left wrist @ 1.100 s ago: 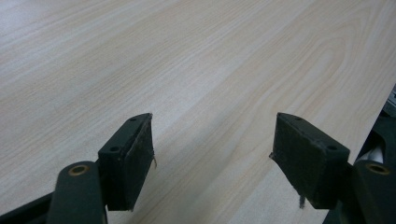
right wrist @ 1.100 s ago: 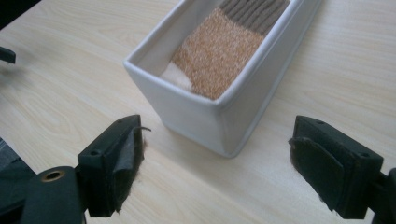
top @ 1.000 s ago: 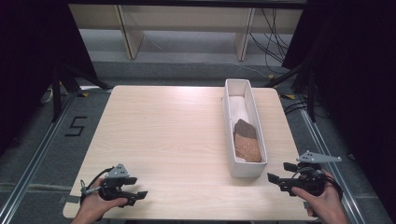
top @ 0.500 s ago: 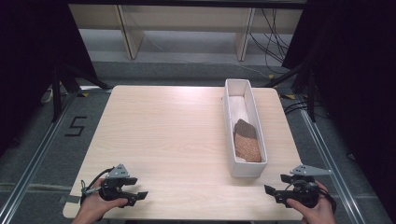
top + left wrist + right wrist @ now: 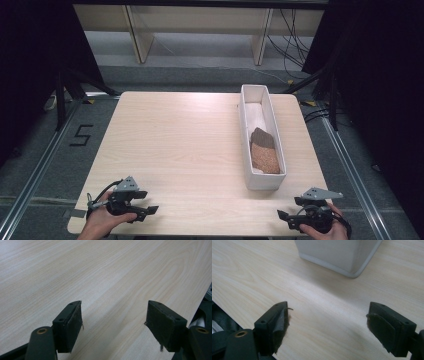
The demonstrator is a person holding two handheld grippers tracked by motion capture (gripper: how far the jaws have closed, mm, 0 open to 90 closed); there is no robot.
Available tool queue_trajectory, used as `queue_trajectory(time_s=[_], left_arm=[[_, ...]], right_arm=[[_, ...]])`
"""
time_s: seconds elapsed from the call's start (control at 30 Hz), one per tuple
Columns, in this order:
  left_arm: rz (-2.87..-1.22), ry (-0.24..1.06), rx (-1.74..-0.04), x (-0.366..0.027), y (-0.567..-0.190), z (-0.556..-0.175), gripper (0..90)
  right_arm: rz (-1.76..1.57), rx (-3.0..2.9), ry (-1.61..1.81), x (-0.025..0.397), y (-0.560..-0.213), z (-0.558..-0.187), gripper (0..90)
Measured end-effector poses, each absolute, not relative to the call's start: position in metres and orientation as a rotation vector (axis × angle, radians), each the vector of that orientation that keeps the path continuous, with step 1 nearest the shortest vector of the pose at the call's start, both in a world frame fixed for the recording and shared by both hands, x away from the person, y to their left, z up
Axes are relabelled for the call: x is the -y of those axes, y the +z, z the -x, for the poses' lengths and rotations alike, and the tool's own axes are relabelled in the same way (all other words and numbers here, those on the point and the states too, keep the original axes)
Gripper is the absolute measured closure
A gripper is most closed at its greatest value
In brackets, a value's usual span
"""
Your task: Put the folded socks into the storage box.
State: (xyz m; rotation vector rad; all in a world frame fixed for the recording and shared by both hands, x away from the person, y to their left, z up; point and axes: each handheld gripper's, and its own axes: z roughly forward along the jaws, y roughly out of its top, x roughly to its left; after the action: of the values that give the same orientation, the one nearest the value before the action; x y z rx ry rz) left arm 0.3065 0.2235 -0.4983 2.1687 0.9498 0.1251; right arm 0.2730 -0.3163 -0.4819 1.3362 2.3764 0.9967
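A long white bin stands lengthwise on the right half of the wooden table. In its near half lies a brown piece, dark at the far end and speckled tan at the near end. My left gripper rests at the table's front left corner, open and empty, its jaws pointing right. The left gripper view has those jaws wide apart over bare wood. My right gripper sits open at the front right, just short of the bin's near end. Its jaws are spread, with the bin's corner ahead.
Grey floor with metal rails surrounds the table, and a "5" mark lies to the left. Pale shelving and loose cables stand behind the far edge. The table's front edge passes close under both hands.
My right gripper has drawn back toward the front edge and slightly left. The left gripper and the bin have stayed put.
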Motion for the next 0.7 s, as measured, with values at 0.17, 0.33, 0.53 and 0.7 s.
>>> queue_trajectory(time_s=[0.17,0.33,0.53,0.7], left_arm=[[-2.173,0.120,-0.942,-0.224,-0.498,-0.307,28.4],[-2.168,0.117,-0.944,-0.224,-0.498,-0.307,28.4],[-2.166,0.116,-0.945,-0.224,-0.499,-0.307,28.4],[-2.166,0.117,-0.942,-0.224,-0.498,-0.307,28.4]], right_arm=[[-1.336,-2.416,0.977,0.312,-0.489,-0.267,18.7],[-1.332,-2.438,0.934,0.310,-0.494,-0.263,18.8],[-1.362,-2.422,0.933,0.312,-0.497,-0.261,18.8],[-1.368,-2.423,0.930,0.313,-0.497,-0.261,18.7]])
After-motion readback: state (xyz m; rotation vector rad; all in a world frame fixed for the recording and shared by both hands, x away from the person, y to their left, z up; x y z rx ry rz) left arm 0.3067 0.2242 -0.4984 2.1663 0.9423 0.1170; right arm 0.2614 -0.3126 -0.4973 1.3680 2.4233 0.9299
